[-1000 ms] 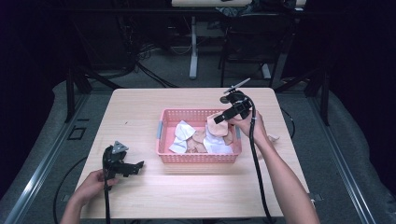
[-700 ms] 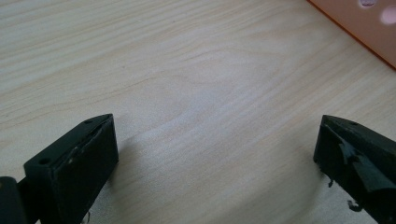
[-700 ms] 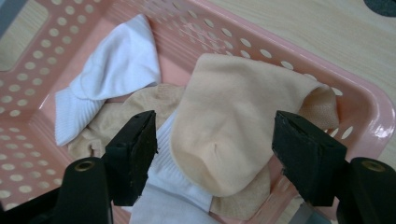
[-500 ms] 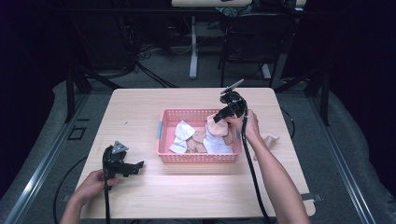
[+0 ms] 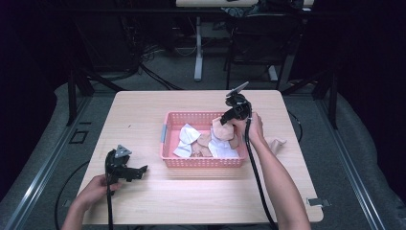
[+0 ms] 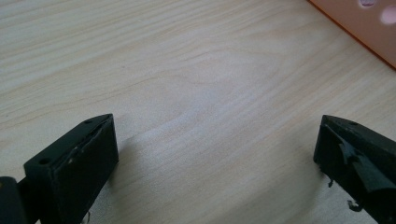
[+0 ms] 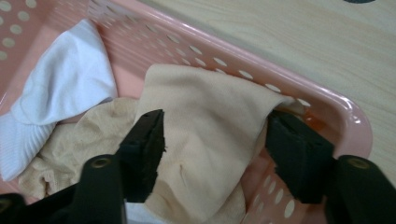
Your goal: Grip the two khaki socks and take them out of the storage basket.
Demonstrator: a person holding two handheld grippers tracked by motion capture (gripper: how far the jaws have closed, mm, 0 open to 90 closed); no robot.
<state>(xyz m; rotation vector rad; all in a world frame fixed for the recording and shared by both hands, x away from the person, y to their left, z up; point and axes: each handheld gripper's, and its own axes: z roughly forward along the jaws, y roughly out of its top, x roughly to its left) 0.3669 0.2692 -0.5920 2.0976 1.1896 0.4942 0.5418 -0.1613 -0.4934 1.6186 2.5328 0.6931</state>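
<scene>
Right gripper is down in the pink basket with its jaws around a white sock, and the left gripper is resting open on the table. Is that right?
Not quite: the sock between the right gripper's jaws is beige, not white, as the right gripper view shows; the white sock lies beside it. Those jaws have just been closing. The rest holds: it is in the pink basket, and the left gripper is open over the table.

A lab-like recording room: a lone pale wooden table point(image 5: 143, 110) stands on grey carpet point(image 5: 335, 158), ringed by black metal frame legs point(image 5: 72, 91), loose floor cables point(image 5: 158, 79) and dark surroundings.
</scene>
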